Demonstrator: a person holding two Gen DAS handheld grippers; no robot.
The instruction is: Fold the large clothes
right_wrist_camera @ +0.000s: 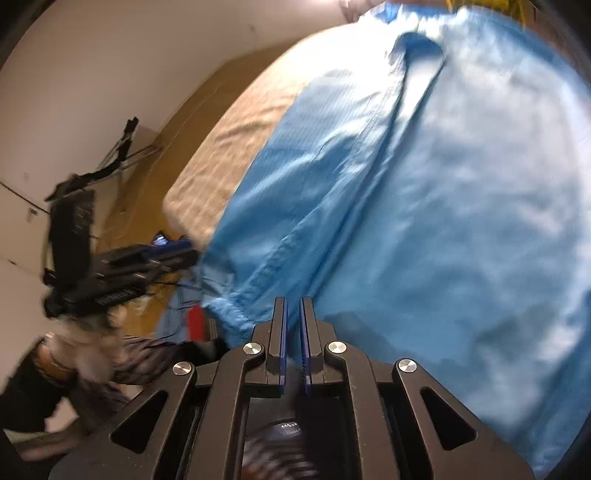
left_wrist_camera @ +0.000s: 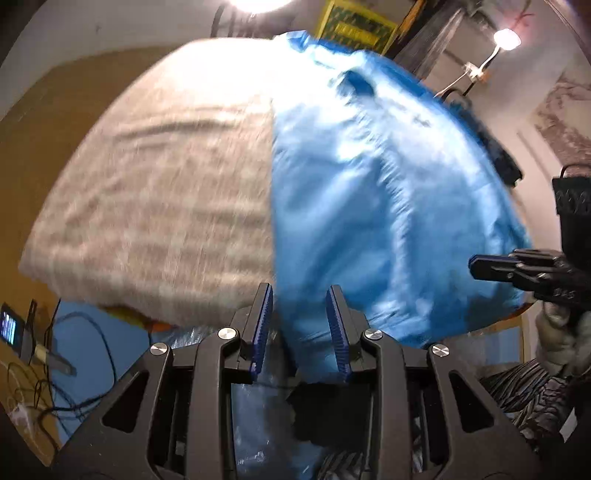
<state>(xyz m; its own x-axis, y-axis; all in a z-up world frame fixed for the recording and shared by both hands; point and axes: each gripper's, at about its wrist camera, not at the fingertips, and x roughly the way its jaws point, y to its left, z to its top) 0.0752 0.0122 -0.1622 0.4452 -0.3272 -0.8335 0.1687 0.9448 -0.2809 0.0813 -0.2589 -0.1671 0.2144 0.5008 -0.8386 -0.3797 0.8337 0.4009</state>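
A large light-blue garment [left_wrist_camera: 373, 192] lies spread over the right part of a bed with a beige cover [left_wrist_camera: 159, 192]; its near hem hangs over the bed's front edge. My left gripper [left_wrist_camera: 299, 288] hovers at that hem, open, its blue pads apart and not pressing on the cloth. The right gripper [left_wrist_camera: 476, 264] shows at the right edge of this view, beside the garment. In the right wrist view the garment [right_wrist_camera: 443, 206] fills most of the frame. The right gripper [right_wrist_camera: 292, 301] stands just over the hem, shut, with only a thin slit and nothing held. The left gripper [right_wrist_camera: 173, 249] is blurred at the left.
A small lit screen with tangled cables [left_wrist_camera: 14, 328] sits low at the left. A yellow box [left_wrist_camera: 354, 26] and a lamp [left_wrist_camera: 506, 38] stand beyond the bed. A black bag [left_wrist_camera: 574, 199] hangs at the right. A person's striped sleeve [right_wrist_camera: 140, 354] is near the bed's corner.
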